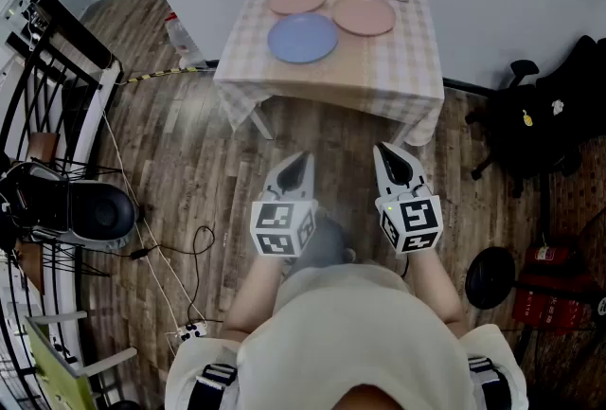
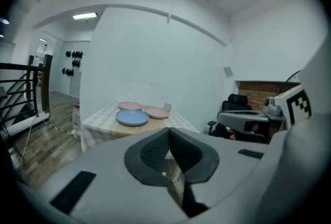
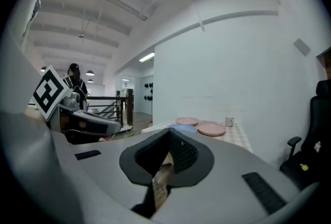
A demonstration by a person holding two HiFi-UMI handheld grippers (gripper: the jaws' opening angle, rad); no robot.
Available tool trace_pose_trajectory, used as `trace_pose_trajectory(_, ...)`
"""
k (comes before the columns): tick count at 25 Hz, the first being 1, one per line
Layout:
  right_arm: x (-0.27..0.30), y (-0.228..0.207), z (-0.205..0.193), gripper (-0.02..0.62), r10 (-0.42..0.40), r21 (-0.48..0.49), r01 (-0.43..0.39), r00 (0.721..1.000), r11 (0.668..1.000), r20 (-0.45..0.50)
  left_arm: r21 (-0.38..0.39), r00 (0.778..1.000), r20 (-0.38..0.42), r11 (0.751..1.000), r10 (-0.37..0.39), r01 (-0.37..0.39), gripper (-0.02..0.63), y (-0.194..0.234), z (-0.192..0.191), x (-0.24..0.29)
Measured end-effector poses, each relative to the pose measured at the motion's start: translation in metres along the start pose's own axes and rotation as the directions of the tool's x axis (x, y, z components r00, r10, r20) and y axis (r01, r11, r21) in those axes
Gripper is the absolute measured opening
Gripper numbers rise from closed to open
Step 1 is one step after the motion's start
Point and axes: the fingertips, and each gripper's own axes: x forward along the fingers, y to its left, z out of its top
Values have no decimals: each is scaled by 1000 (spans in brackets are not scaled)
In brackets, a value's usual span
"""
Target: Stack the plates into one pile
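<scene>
Left tongs [image 1: 304, 157] and right tongs [image 1: 382, 151], both closed and empty, face the table [image 1: 398, 62].

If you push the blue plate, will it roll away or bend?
Probably neither. The blue plate lies flat on the checked tablecloth, so it should slide rather than roll, and the cloth may bunch up. It looks rigid with a shallow rim, so it likely stays stiff when lifted. Its smooth surface could be slippery to pinch.
</scene>
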Motion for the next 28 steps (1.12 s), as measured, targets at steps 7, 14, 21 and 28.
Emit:
trace_pose_trajectory(7,-42,24,-12,0,19,-4,-19,1000,1000,-2,-45,999,17,998,50,-49,5,-3,-14,-39)
trace_pose_trajectory(14,-62,29,-15,-2,24,-5,-24,1000,1000,9,-46,999,15,998,47,-47,5,-14,-22,-52)
trace_pose_trajectory(21,-70,23,-12,0,0,60,-2,999,998,35,-57,999,21,997,47,-46,5,-16,-22,-58)
trace_pose_trajectory(28,-66,9,-13,0,-10,92,6,999,996,39,-65,998,28,997,53,-51,5,-15,-19,-53)
